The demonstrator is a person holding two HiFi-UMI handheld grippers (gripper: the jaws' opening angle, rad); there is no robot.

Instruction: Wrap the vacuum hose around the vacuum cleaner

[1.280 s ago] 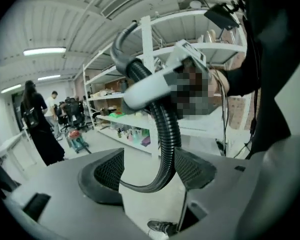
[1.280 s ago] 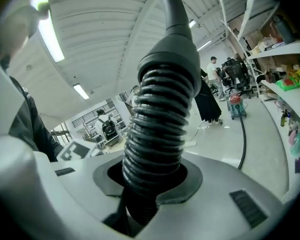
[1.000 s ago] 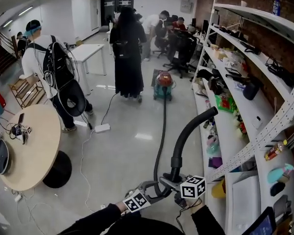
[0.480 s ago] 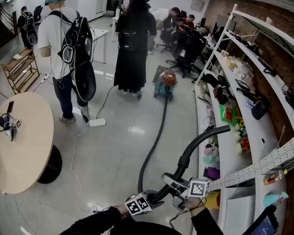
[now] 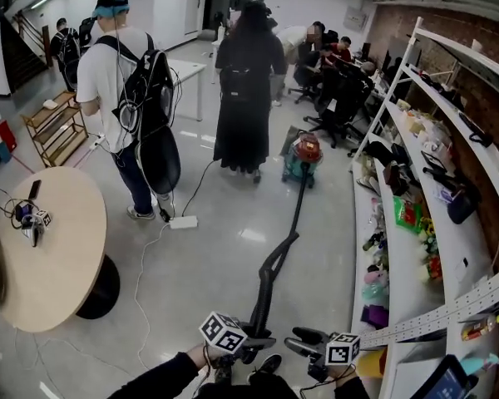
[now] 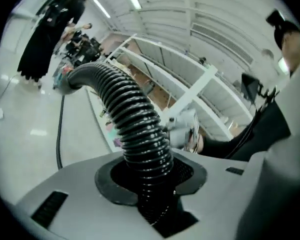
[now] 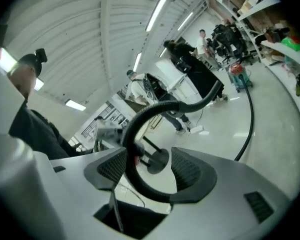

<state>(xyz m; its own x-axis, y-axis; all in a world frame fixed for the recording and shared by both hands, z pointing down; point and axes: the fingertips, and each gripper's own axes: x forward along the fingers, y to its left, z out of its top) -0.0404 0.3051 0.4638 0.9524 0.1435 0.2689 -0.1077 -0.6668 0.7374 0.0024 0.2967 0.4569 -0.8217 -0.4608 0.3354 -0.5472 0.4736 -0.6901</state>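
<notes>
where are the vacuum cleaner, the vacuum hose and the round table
vacuum cleaner [image 5: 305, 150]: head view, on its red top
vacuum hose [image 6: 137, 124]: left gripper view, on the ribbed bend
round table [image 5: 58, 256]: head view, on the bare tabletop

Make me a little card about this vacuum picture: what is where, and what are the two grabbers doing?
Place: room with shelves on the right and a round table on the left
Vacuum cleaner: red and green, far across the floor, near a person in black
Vacuum hose: black, runs along the floor from the cleaner to the grippers
Left gripper: shut on the hose; jaws have just been closing
Right gripper: open, hose looped between its jaws; jaws have just been opening
Wrapping: not yet around the cleaner
</notes>
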